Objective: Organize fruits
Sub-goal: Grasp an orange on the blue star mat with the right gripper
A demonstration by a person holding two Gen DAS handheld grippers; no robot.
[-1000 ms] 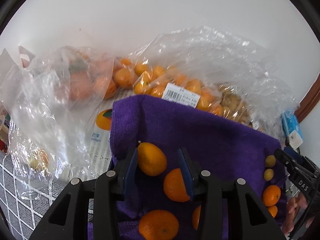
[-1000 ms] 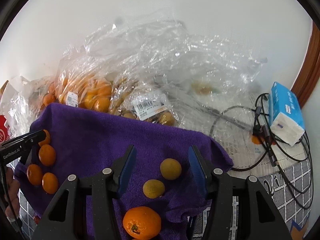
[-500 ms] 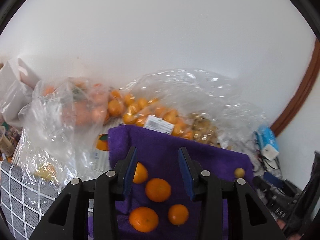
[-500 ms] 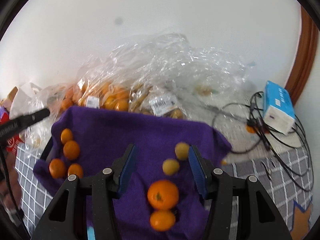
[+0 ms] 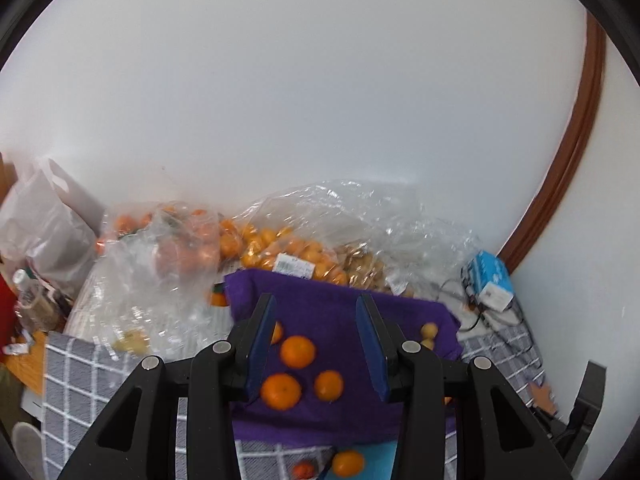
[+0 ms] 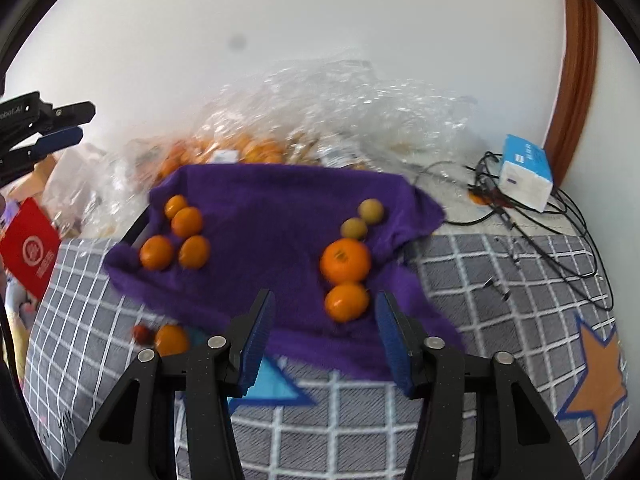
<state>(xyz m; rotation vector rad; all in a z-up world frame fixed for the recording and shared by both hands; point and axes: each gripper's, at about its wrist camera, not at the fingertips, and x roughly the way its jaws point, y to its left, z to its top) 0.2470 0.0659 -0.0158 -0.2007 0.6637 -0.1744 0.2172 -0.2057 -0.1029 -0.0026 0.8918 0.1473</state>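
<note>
A: What's nearest?

B: The right tool (image 6: 324,332), jaws spread and empty, held above the grey checked cloth (image 6: 500,280) on the tabletop. The left tool (image 5: 316,344) is likewise parted with nothing in it, raised over the near edge of the purple towel (image 6: 272,216).

A: And the fruit?

B: On the towel, in two groups. Four small mandarins (image 6: 186,222) cluster on its left side. On the right runs a line: an orange (image 6: 346,301) closest, a larger orange (image 6: 346,261) touching it, then two yellowish-green fruits (image 6: 354,227) beyond. I judge that as sorting by kind, the towel keeping them from rolling.

A: Anything off the towel?

B: One orange (image 6: 171,339) beside a small red fruit (image 6: 142,333), just past its near left edge, probably unsorted.

A: Further back?

B: Clear plastic bags (image 5: 280,252) of more citrus against the wall, seemingly the supply. A blue-and-white box (image 6: 526,174) and tangled cables (image 6: 520,216) sit far right.
</note>
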